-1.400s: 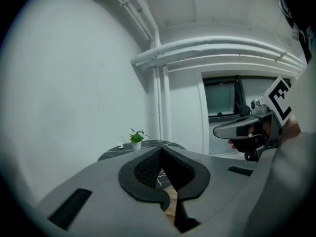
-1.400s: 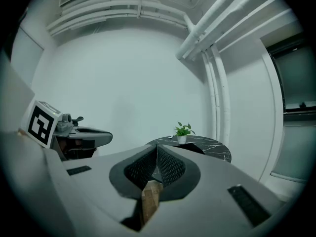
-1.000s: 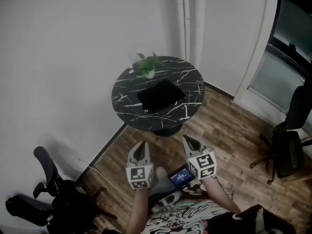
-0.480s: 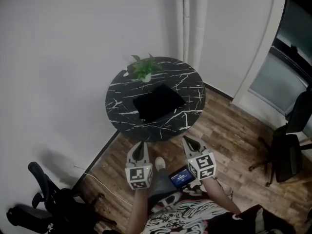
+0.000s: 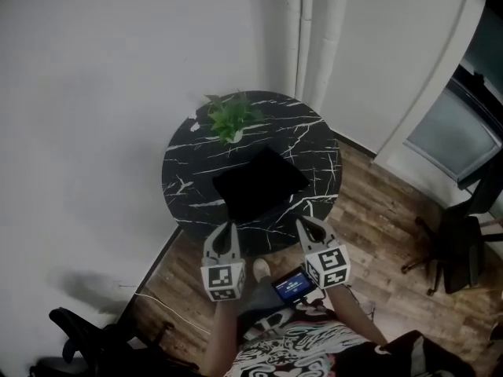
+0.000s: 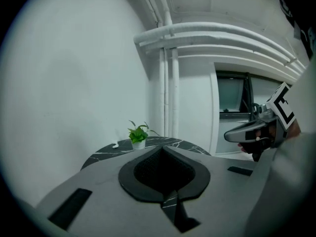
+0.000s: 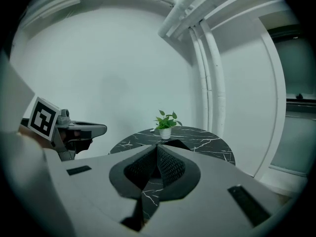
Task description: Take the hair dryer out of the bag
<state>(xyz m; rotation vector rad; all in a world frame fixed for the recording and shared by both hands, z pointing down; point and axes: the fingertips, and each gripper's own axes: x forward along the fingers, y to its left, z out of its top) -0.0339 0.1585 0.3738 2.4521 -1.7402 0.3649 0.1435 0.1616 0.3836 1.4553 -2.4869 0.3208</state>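
One black bag (image 5: pixel 259 183) is seen lying flat at the middle of the round marble worktop (image 5: pixel 189 175); the hair dryer itself cannot be made out. One potted plant (image 5: pixel 230 118) is stood just behind the bag, near the far rim. Two tongs, left (image 5: pixel 228 232) and right (image 5: pixel 305 225), are held side by side at the near rim, apart from the bag, both pinched together on nothing.
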